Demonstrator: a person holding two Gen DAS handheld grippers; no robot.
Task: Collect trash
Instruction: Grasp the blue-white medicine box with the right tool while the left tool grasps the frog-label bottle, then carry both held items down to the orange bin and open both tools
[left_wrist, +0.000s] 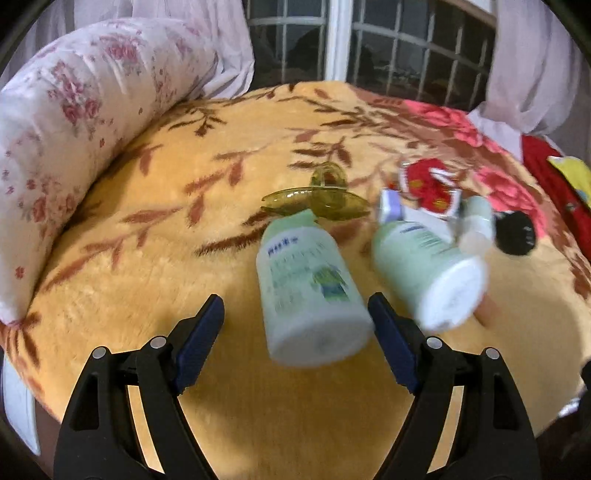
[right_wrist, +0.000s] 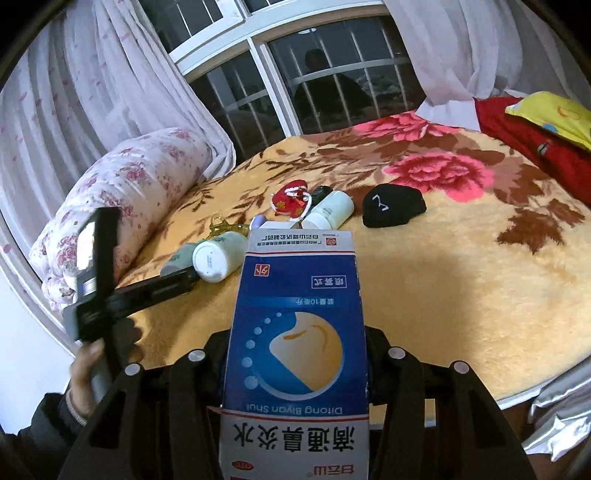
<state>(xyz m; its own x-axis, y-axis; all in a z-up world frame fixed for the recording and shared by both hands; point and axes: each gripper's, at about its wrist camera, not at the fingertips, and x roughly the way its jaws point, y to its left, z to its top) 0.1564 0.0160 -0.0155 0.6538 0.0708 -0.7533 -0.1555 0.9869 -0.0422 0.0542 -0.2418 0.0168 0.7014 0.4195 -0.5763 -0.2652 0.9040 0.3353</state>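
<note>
Two pale green bottles lie on the yellow floral blanket (left_wrist: 147, 229). The nearer bottle (left_wrist: 310, 295) has its base between the open fingers of my left gripper (left_wrist: 295, 343), and the pads do not press on it. The second bottle (left_wrist: 424, 273) lies just to its right. My right gripper (right_wrist: 295, 350) is shut on a blue and white medicine box (right_wrist: 295, 332), which hides most of its fingers. In the right wrist view the left gripper (right_wrist: 181, 275) reaches to a bottle (right_wrist: 216, 258), held by a person's hand (right_wrist: 85, 369).
Beyond the bottles lie a green see-through hair clip (left_wrist: 317, 199), a red pouch (left_wrist: 428, 184), a small white box (left_wrist: 388, 205) and a black cap (right_wrist: 393, 210). A rolled floral quilt (left_wrist: 74, 110) borders the left. Red cloth (right_wrist: 535, 136) and a yellow pillow (right_wrist: 554, 114) lie far right.
</note>
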